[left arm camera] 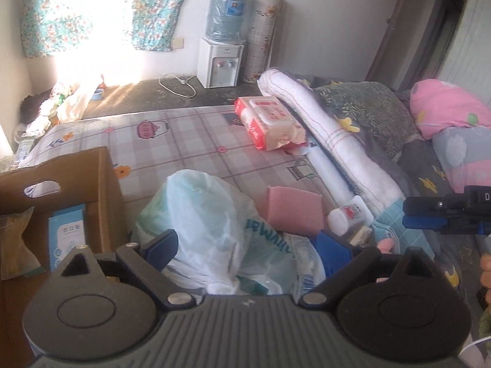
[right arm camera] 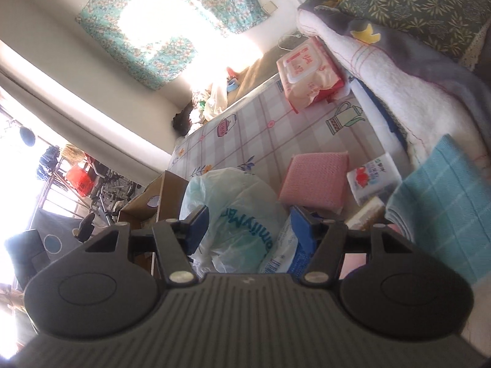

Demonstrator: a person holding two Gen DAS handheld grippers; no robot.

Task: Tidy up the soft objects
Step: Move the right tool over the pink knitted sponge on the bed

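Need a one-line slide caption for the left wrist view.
Left gripper, open, above a plastic bag between a cardboard box and a pink sponge on the bed.

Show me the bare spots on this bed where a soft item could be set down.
The widest free patch is the checked sheet, bordered by the cardboard box, the wet-wipes pack and the plastic bag. A narrower strip lies between the wipes and the pink sponge. It is crowded around the sponge, tissue packet and blue cloth.
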